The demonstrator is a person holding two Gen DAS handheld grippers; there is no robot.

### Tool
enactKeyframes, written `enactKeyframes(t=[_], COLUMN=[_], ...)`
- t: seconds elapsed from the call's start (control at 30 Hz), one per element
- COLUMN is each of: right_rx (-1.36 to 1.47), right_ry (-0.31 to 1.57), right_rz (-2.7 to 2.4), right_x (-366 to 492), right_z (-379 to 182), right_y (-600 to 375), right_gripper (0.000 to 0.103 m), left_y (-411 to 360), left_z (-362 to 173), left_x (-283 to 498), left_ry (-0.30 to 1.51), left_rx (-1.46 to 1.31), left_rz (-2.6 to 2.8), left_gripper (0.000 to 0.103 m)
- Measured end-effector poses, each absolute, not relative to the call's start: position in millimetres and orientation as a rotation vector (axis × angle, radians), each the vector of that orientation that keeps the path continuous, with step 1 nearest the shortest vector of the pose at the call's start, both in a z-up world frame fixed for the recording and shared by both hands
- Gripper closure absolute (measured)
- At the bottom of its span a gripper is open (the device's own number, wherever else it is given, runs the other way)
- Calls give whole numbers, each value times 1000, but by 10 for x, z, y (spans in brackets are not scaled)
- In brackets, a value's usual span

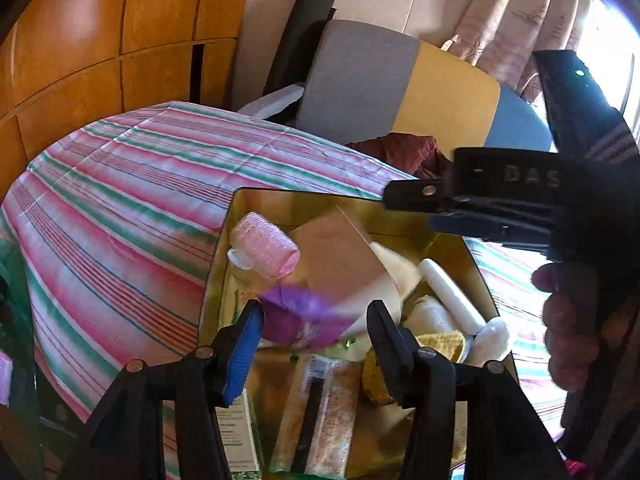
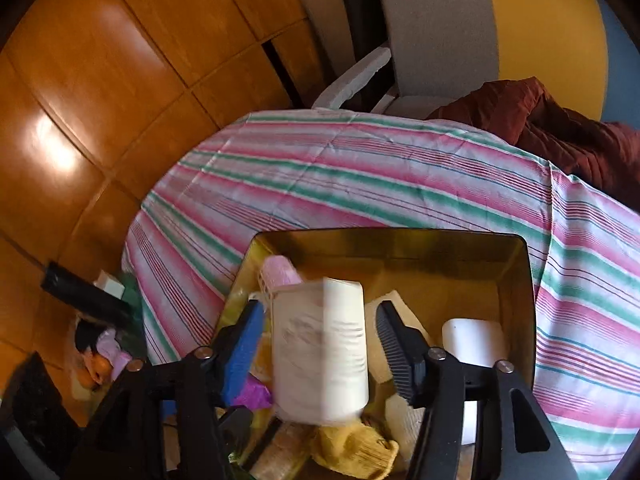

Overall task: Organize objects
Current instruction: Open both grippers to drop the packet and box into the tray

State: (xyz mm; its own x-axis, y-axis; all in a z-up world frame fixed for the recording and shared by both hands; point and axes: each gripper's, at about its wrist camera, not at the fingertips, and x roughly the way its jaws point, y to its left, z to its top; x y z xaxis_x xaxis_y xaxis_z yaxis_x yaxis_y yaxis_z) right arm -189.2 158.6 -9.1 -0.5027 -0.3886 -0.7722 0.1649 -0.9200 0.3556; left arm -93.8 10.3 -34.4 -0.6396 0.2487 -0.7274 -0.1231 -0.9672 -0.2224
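Observation:
A gold tin [image 1: 280, 200] stands on the striped cloth, full of small things. My left gripper [image 1: 316, 306] hangs over its near end, jaws apart, with a blurred purple packet [image 1: 304, 318] between them; the packet sits against the blue pad and clear of the other finger. My right gripper [image 2: 320, 308] is also over the tin [image 2: 400, 236], open around a blurred cream box [image 2: 324, 356] with a narrow gap on each side. In the left wrist view that gripper [image 1: 400, 200] reaches in from the right above the box [image 1: 340, 264]. A pink hair roller [image 1: 264, 250] lies in the tin's far left corner.
The tin also holds white sticks [image 1: 448, 292], a yellow knit piece [image 2: 356, 448] and a striped packet [image 1: 320, 412]. A striped cloth [image 2: 360, 168] covers the table. Behind it stand a grey and yellow chair [image 1: 360, 80] with a maroon garment [image 2: 540, 120], and wooden cabinets [image 1: 100, 40].

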Motion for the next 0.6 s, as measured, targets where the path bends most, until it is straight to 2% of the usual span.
enactKeyframes(t=[0.23,0.3,0.37,0.43,0.6], right_rx=[1358,1362,1367,1364,1359], right_ry=[-303,-290,-258,-220,-151], right_rz=[-2458,-2458,-2468,-2491,-2529], right_x=[-1713,-1640,-1567,-1481,-1268], right_z=[-142,-169,-189,-197,-219], right_y=[1645,1668,1678,1694,1712], right_gripper=[42,39,30,26,21], left_y=[-16,-45,-78,-123,-142], left_z=[-393,-395,-391,-386,-278], left_x=[-857,-817,-772,-737,-603], left_ry=[-269,-266,-251,-246,-196], left_rx=[-1222,-1220,-1222,-1224,-1190], left_rz=[2681,2696,2710,2730,2797], left_gripper=[49,49,49,49,49])
